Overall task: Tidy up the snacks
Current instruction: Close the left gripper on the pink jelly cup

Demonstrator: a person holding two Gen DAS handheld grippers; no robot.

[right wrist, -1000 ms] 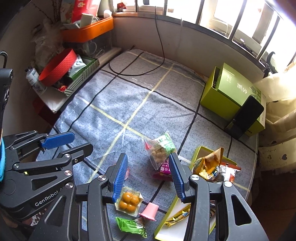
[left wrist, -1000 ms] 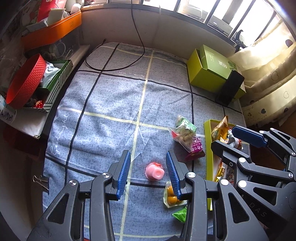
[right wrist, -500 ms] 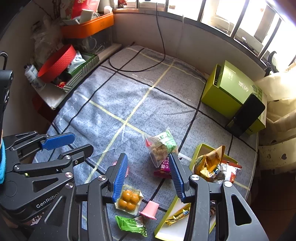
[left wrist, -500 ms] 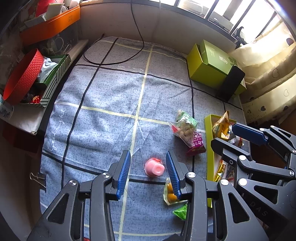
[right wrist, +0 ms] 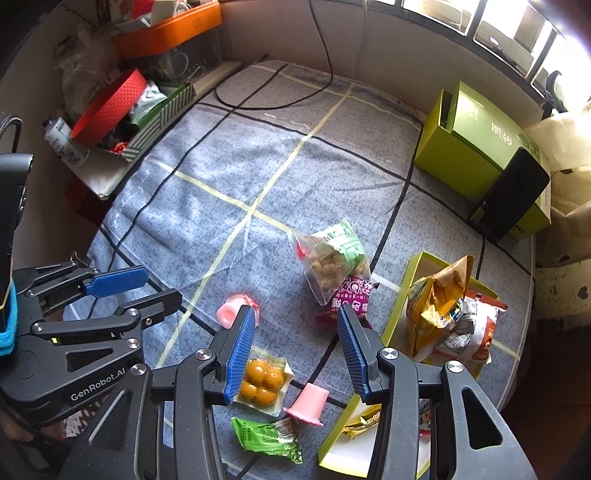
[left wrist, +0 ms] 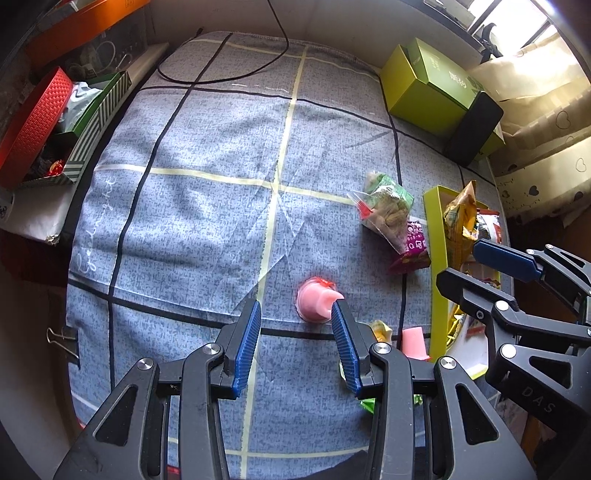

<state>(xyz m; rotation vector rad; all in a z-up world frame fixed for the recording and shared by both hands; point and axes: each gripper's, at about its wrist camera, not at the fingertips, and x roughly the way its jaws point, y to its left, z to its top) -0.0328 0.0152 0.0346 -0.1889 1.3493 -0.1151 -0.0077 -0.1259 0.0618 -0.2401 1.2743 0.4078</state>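
A pink jelly cup [left wrist: 316, 301] lies on its side on the blue checked cloth [left wrist: 207, 206], just ahead of my left gripper [left wrist: 295, 308], close to its right fingertip. That gripper is open and holds nothing. My right gripper [right wrist: 295, 314] hangs open over an orange-ball snack pack [right wrist: 262, 380], a second pink cup [right wrist: 308, 400] and a green packet [right wrist: 266, 434]. A clear bag with a green label [right wrist: 332, 254] lies on a purple packet [right wrist: 351, 299] beyond it. The yellow-green tray [right wrist: 397, 306] at the right holds several snack bags [right wrist: 443, 302].
A green box [right wrist: 461, 147] with a black slab [right wrist: 513, 192] leaning on it stands at the back right. A red basket [right wrist: 107, 107] and an orange bin [right wrist: 170, 31] crowd the left edge. A black cable [right wrist: 277, 103] loops across the far cloth. A binder clip [left wrist: 62, 338] hangs at the cloth's left edge.
Both grippers have sunk closer to the cloth, so the snacks look larger. The pink cup now sits by the left gripper's right fingertip. Neither pair of jaws has changed width.
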